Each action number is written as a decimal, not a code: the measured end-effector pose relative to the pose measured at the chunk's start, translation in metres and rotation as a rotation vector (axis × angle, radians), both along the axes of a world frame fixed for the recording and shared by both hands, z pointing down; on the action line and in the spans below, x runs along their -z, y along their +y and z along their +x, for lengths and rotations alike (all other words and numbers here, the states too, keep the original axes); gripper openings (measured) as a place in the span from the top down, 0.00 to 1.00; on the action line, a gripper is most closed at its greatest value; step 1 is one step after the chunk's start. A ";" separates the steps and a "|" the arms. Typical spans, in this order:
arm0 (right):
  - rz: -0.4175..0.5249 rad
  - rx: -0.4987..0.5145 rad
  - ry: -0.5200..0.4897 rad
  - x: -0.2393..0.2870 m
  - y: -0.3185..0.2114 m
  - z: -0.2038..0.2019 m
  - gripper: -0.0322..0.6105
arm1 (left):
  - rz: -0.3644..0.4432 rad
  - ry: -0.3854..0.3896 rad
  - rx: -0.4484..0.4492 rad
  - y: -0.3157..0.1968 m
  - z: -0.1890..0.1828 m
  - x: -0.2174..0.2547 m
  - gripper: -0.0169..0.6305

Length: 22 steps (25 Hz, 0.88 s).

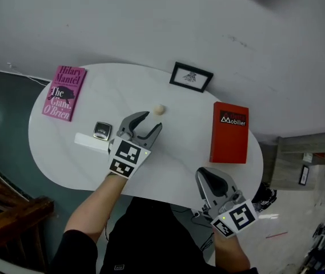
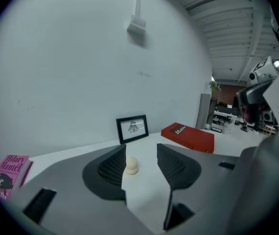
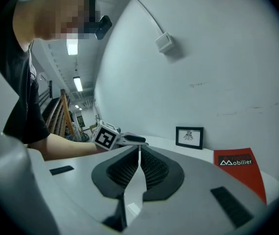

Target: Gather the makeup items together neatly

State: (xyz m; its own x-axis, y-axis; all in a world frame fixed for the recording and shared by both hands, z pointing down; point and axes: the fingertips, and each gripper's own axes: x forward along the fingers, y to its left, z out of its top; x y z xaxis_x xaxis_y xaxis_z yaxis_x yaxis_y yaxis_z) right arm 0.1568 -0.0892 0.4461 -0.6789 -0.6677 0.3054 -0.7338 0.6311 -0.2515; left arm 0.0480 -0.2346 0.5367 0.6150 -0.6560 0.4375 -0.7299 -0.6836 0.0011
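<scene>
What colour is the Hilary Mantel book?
The book is pink with dark lettering; it shows best in the head view.

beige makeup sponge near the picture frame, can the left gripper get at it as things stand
Probably yes: the left gripper has its fingers apart, pointed at the beige sponge, which sits just ahead on the table with nothing between.

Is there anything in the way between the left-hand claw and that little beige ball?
Nothing visible. The left gripper points at the beige ball with open jaws, and only bare white table lies between them. The picture frame stands beyond the ball, not in the path.
</scene>
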 end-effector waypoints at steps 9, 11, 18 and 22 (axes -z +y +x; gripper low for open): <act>-0.064 -0.072 0.025 -0.016 -0.003 0.024 0.89 | -0.108 -0.089 -0.020 -0.034 0.018 -0.060 0.68; -0.069 -0.082 0.023 -0.016 -0.006 0.026 0.89 | -0.120 -0.110 -0.004 -0.042 0.019 -0.067 0.68; -0.082 -0.103 0.024 -0.017 -0.015 0.027 0.89 | -0.160 -0.159 0.007 -0.057 0.017 -0.088 0.68; -0.086 -0.116 0.038 -0.015 -0.018 0.031 0.89 | -0.177 -0.167 -0.005 -0.060 0.019 -0.095 0.70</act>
